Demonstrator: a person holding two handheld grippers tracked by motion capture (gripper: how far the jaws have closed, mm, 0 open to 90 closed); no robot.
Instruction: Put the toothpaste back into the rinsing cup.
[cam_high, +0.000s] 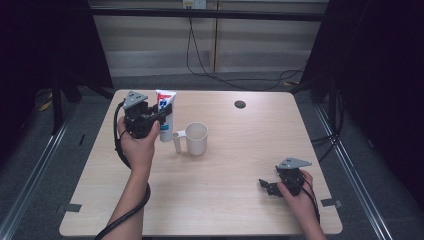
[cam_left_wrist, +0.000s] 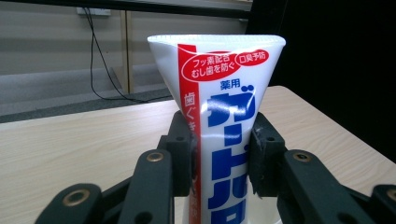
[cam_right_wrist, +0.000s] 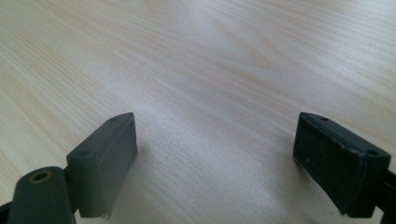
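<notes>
A white toothpaste tube (cam_high: 165, 115) with red and blue print stands upright, flat crimped end up, at the back left of the wooden table (cam_high: 235, 210). My left gripper (cam_high: 159, 118) is shut on the tube (cam_left_wrist: 223, 116), its two black pads pressing the tube's sides at mid-height. Just right of the tube stands a white mug (cam_high: 194, 138) with its handle toward the tube. My right gripper (cam_high: 264, 185) rests low near the front right of the table, its jaws wide apart over bare wood (cam_right_wrist: 215, 93) with nothing between them.
A small dark round hole (cam_high: 240, 104) sits in the tabletop at the back right. Black cables hang on the wall behind the table. Metal floor rails run along both sides of the table.
</notes>
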